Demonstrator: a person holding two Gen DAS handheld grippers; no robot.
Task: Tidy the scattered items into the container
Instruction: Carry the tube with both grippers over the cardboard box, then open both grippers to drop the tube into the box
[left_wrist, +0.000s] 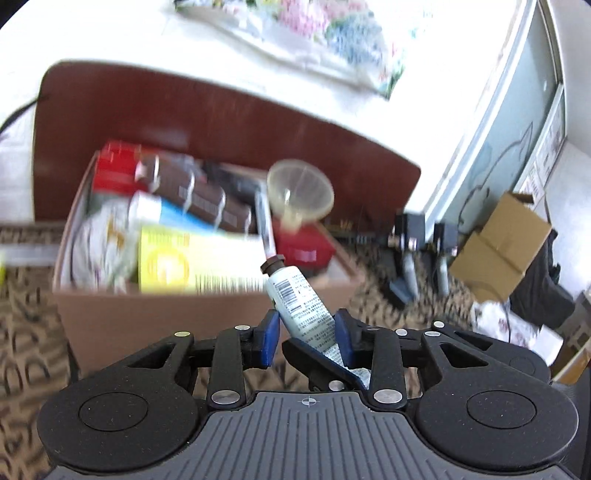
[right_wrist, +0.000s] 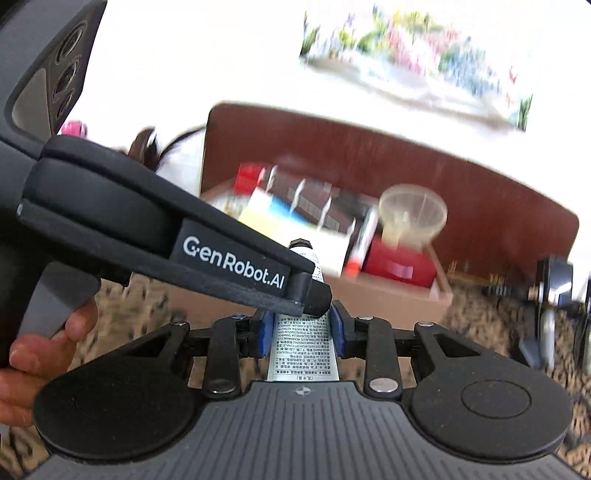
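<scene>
A white tube with a dark cap (left_wrist: 295, 295) stands tilted between the blue pads of my left gripper (left_wrist: 308, 328). In that view the other gripper's finger (left_wrist: 317, 360) lies under the tube. In the right wrist view the same tube (right_wrist: 303, 343) sits between the pads of my right gripper (right_wrist: 302, 332), and the left gripper's body (right_wrist: 184, 236) crosses in front, its tip touching the tube. Both grippers hold it just in front of an open cardboard box (left_wrist: 207, 314) (right_wrist: 406, 295) filled with packets, boxes and a clear funnel (left_wrist: 301, 194) (right_wrist: 413, 214).
The box stands on a patterned carpet (left_wrist: 29, 354) before a dark red-brown panel (left_wrist: 258, 122). At the right are black dumbbell-like items (left_wrist: 410, 258), a second cardboard box (left_wrist: 502, 243) and a glass door (left_wrist: 509, 122). A floral cloth (right_wrist: 417, 62) lies beyond.
</scene>
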